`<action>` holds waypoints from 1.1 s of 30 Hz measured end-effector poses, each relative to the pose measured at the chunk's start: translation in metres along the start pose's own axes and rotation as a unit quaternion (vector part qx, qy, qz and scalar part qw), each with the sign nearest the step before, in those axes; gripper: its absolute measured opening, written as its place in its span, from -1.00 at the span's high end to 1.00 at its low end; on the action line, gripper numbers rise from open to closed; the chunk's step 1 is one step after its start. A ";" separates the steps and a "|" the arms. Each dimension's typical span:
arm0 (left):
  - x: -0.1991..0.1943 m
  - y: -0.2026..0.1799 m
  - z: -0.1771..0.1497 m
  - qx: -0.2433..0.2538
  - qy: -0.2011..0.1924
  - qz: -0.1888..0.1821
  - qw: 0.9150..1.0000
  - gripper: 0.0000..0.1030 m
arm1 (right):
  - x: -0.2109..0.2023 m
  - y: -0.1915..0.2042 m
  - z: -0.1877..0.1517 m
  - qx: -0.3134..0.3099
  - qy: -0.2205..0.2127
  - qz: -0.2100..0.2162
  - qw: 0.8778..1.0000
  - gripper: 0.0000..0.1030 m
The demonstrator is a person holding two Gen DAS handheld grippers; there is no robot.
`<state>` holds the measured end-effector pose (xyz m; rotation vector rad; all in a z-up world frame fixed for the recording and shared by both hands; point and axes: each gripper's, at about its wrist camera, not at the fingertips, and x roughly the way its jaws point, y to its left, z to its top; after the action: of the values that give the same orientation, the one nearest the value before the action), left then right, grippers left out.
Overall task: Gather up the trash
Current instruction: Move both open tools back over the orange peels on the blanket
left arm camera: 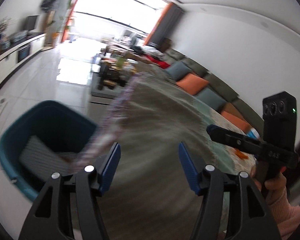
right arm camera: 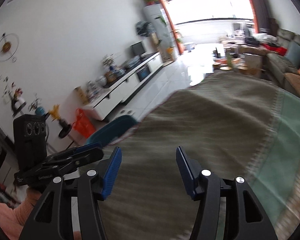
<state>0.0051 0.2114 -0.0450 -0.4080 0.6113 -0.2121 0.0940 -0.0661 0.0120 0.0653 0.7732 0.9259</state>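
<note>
Left tongs (left arm camera: 149,150): we see the two blue pads spread wide with nothing between them, poised over the striped cloth.
Right tongs (right arm camera: 149,154): likewise spread wide and empty; in the left wrist view the same tool (left arm camera: 212,129) shows from the side at the right edge, its pads too edge-on there for us to judge.
Left tool in the right wrist view (right arm camera: 90,147): it enters from the lower left, held by a hand in a pink sleeve (right arm camera: 33,198).
Bin (left arm camera: 44,132): a teal container on the pale tiled floor (left arm camera: 40,76), just beside the left edge of the cloth; we make out a grey ribbed sheet (left arm camera: 38,154) lying inside it. In the right wrist view only its rim (right arm camera: 114,126) shows past the cloth edge.
Cloth (left arm camera: 156,116): a grey-brown striped cover with a patterned border, turning pale green toward the right; it fills the foreground of both views.
Orange scrap (left arm camera: 241,153): a small orange piece on the green part of the cloth, near the right tool; blur keeps us from naming it.
Sofa (left arm camera: 200,82): along the right wall, with orange and blue cushions.
Image quality: both views are motion-blurred.
</note>
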 end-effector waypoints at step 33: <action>0.118 -0.198 -0.030 0.164 0.105 -0.120 0.974 -0.22 | -0.149 -0.138 -0.067 0.117 -0.085 -0.167 0.975 -0.13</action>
<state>0.0674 -0.0126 -0.0425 -0.1389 0.7201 -0.5852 0.0943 -0.2790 -0.0030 0.2119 0.7041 0.5008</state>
